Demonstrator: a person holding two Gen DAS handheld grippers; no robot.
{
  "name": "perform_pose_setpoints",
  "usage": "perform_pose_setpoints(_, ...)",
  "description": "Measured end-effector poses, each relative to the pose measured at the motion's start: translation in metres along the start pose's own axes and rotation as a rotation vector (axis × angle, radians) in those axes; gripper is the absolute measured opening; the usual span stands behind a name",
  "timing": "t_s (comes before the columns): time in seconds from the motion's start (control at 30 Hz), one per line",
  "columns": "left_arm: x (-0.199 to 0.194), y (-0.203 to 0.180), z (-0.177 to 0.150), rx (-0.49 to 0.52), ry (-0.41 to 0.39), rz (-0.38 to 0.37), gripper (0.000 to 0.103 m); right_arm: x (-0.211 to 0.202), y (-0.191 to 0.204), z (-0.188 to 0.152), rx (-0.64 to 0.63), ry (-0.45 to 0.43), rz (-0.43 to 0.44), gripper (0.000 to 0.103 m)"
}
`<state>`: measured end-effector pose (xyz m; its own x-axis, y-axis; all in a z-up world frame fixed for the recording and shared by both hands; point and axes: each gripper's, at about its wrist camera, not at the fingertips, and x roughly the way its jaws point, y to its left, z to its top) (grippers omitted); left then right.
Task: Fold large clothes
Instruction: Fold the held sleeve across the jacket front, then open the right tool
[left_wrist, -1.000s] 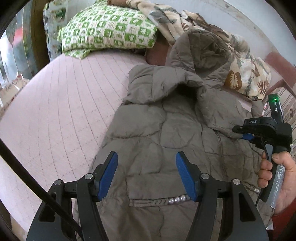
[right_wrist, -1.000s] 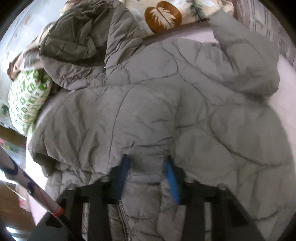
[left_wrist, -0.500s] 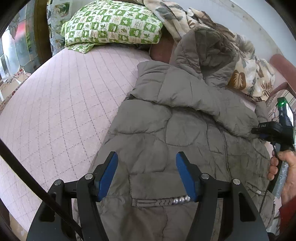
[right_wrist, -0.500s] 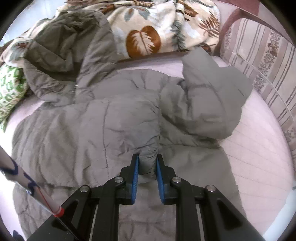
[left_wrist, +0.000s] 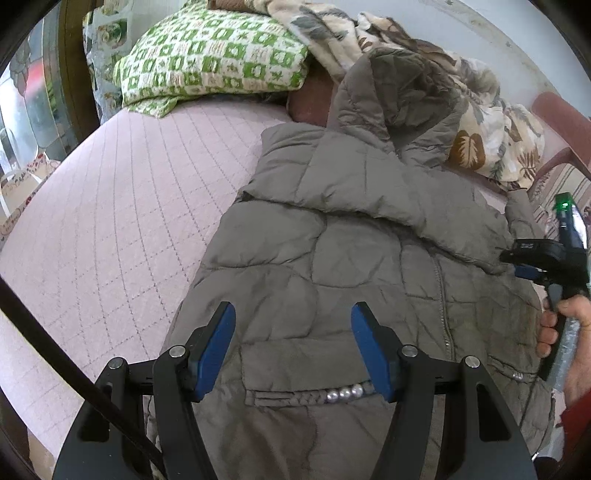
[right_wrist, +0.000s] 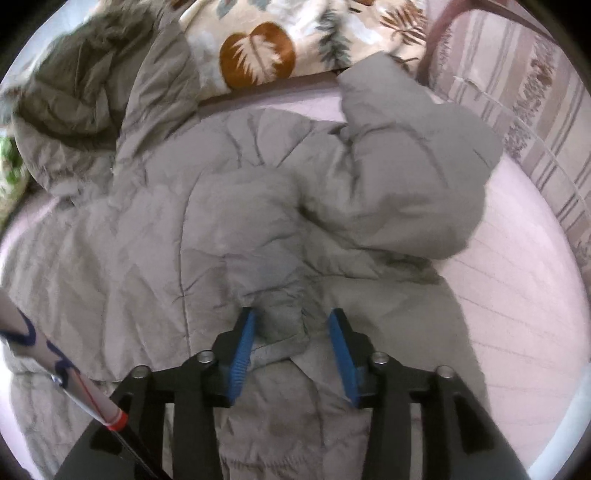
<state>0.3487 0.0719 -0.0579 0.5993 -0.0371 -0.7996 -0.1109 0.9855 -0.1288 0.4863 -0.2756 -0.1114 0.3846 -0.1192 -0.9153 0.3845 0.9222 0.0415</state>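
A grey-brown quilted hooded jacket (left_wrist: 351, 266) lies front-up on a pink quilted bed (left_wrist: 122, 206). One sleeve (left_wrist: 369, 184) is folded across its chest. My left gripper (left_wrist: 291, 325) is open and empty above the jacket's lower front, near a pocket trimmed with pearls (left_wrist: 343, 391). My right gripper (right_wrist: 291, 332) is open; the sleeve cuff (right_wrist: 282, 328) lies loose between its jaws. The jacket (right_wrist: 166, 229) fills the right wrist view, with the other sleeve (right_wrist: 417, 177) bunched at the right. The right gripper also shows in the left wrist view (left_wrist: 532, 266), held by a hand.
A green and white pillow (left_wrist: 210, 55) and a leaf-print blanket (left_wrist: 491, 136) lie at the head of the bed. The blanket also shows in the right wrist view (right_wrist: 295, 40). A striped cushion (right_wrist: 517, 99) stands at the right. Bare pink bed lies left of the jacket.
My right gripper carried the sleeve cuff across the jacket's chest, laid it flat and opened, letting the cuff go. The left gripper stayed open and barely moved.
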Motion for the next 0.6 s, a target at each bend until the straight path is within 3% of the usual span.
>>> perform_pose_setpoints(0.13, -0.012, -0.010, -0.005, 0.019, -0.029, 0.000, 0.064, -0.034, -0.025, 0.001, 0.012, -0.040, 0.006, 0.049)
perform_pose_setpoints(0.37, -0.027, -0.029, -0.026, 0.081, -0.063, 0.017, 0.064, -0.084, -0.083, 0.008, 0.047, -0.112, -0.058, 0.062)
perform_pose_setpoints(0.5, -0.028, -0.032, -0.040, 0.119, -0.070, 0.047, 0.064, -0.098, -0.125, 0.010, 0.110, -0.135, -0.083, 0.066)
perform_pose_setpoints(0.6, -0.024, -0.030, -0.046, 0.122, -0.045, 0.019, 0.064, -0.098, -0.153, 0.008, 0.176, -0.127, -0.087, 0.066)
